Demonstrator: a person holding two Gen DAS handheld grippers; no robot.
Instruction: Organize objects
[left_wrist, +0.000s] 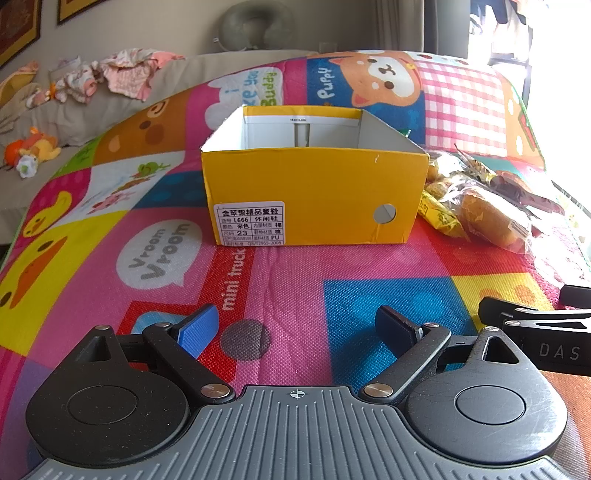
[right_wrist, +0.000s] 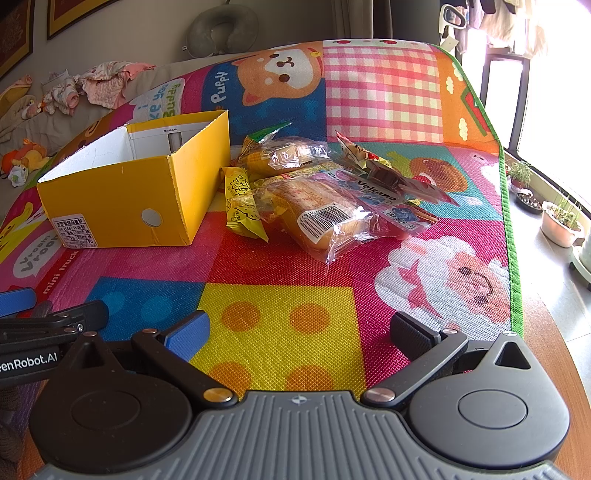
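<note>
Both my grippers wide open, holding nothing: L gripper (left_wrist: 297, 326), R gripper (right_wrist: 299, 332). Yellow box (left_wrist: 314, 195) dead ahead of L, looks empty, floor not fully visible. Snack packs (right_wrist: 321, 195) ahead of R, just right of box, on play mat (right_wrist: 280, 306).

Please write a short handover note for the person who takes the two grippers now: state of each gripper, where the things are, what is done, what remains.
Left gripper: open, holding nothing, facing the yellow box.
Right gripper: open, holding nothing, facing the snack packets.
The box stands open on the play mat; what shows of its inside holds nothing.
The packets lie in a pile on the mat, right of the box: wrapped bread, a yellow packet, others behind.
Done: nothing packed yet, as far as visible.
Left: probably move the packets into the box, one by one.
</note>
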